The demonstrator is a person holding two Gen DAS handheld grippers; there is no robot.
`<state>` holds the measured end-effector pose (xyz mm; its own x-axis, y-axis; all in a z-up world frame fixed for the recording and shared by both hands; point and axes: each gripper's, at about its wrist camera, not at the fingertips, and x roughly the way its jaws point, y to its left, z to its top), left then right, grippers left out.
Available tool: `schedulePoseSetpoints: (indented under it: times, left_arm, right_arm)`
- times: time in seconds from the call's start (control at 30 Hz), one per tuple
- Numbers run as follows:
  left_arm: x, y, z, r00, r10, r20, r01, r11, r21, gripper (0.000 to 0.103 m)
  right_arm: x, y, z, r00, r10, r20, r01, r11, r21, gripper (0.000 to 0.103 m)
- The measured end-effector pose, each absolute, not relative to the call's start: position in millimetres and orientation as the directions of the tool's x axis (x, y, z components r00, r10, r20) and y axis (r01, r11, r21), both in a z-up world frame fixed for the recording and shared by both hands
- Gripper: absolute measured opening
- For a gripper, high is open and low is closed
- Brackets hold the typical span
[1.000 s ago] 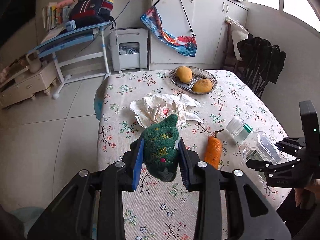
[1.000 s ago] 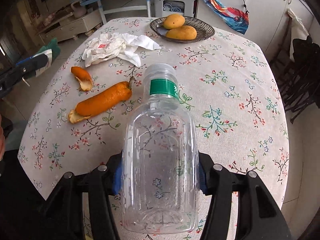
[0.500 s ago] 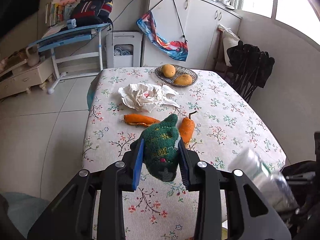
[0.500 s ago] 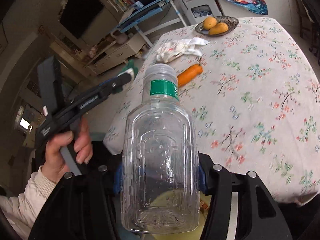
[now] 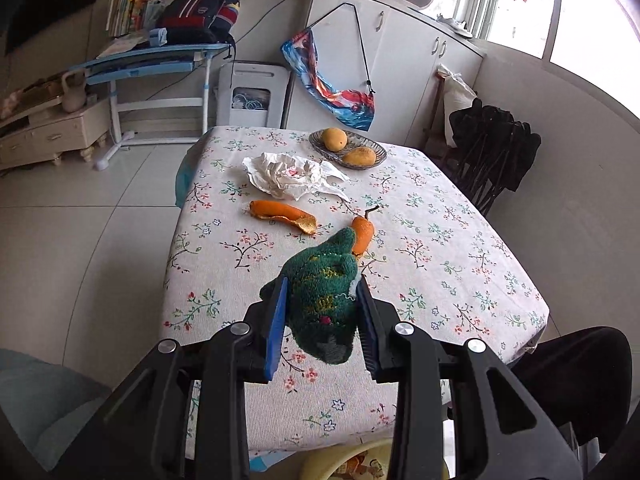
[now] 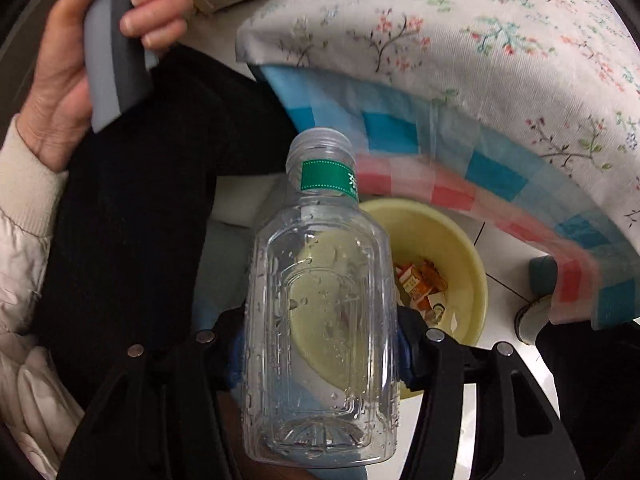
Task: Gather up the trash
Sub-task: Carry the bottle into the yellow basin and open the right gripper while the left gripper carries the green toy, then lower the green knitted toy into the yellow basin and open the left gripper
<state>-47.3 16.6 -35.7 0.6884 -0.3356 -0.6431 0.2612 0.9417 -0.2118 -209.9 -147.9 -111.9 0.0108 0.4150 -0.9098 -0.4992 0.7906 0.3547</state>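
Right wrist: right claw tilted down, pinching clear bottle | left claw pinching green cloth

Soft window daylight, fisheye-bent dark edges, motion-blurred tablecloth.

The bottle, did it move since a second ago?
Yes. The bottle, gripped in the right gripper, left the tabletop, passing the tablecloth edge; it now hangs over the yellow bin below.

Yellow bin open-topped, table edge overhanging its far rim
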Motion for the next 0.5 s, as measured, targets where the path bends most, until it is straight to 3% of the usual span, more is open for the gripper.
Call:
schedulePoseSetpoints:
  times: [0.17,0.37,0.5]
  left_arm:
    - [-61.7,13.0,-38.7,0.676,-0.341,-0.653,0.269,0.939,-0.212,0.031]
    - [-85.1,0.9,-42.8,0.646,-0.362,-0.672,0.305,0.929,-0.208,0.031]
    - [-107.1,-15.1,-51.0,0.602,-0.385,-0.700,0.341,0.916,-0.210,0.031]
  right_arm:
    - [-202.3,-161.4,-108.8,0.046,0.459,-0.887,-0.435,0.809,0.396,0.063]
    - [-194.3,-227.6,-61.7,0.359,0.566,-0.742,-0.261,0.824,0.503,0.071]
    - [-191.7,-261.7,-44.3,0.526,0.540,-0.657,-0.153,0.820,0.551,0.073]
